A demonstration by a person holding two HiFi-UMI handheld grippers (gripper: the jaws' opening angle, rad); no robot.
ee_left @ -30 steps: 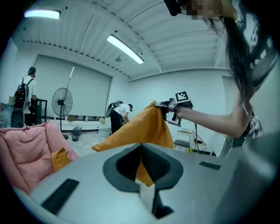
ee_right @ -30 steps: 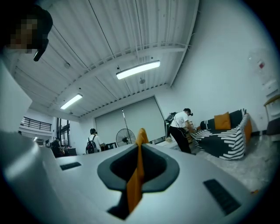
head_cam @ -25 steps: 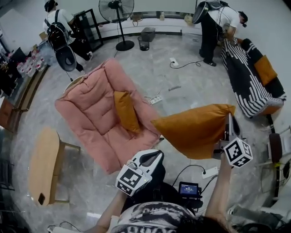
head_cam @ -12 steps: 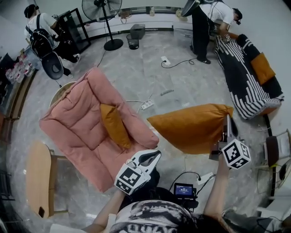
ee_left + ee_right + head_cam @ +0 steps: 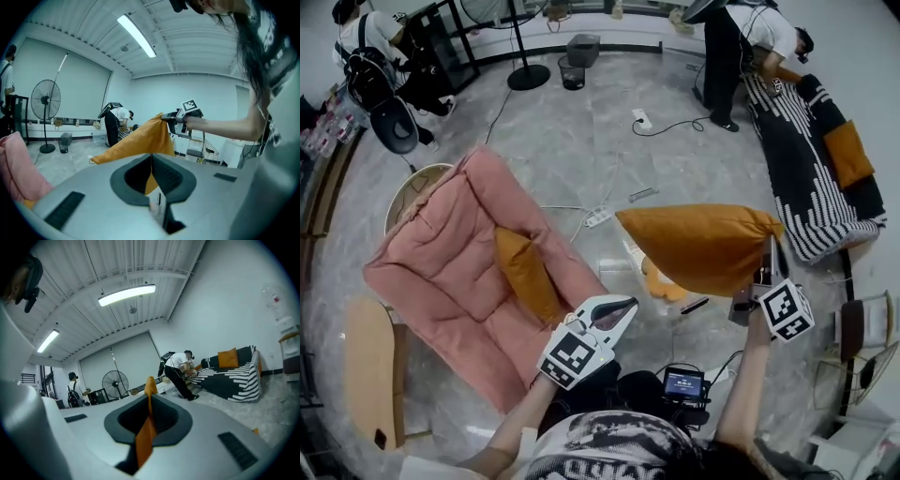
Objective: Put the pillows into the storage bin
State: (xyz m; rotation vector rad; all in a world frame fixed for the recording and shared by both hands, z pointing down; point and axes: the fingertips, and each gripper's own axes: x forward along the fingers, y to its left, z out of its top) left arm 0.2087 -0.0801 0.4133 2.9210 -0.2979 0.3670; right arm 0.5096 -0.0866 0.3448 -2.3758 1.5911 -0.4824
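- The right gripper point(image 5: 771, 244) had its jaws pinched tight on a corner of the orange pillow point(image 5: 698, 246).
- The left gripper point(image 5: 623, 306) had its jaws pressed together, holding nothing.

An open test hall is standing in for a living room: a pink sofa point(image 5: 455, 253) and a striped sofa point(image 5: 806, 159) are sitting on bare stone tiling point(image 5: 581, 141) under strip lights point(image 5: 126, 295). A power strip point(image 5: 598, 218) and a cable point(image 5: 670, 127) are lying on the floor, and two other people point(image 5: 367, 52) point(image 5: 741, 37) are wearing backpacks.
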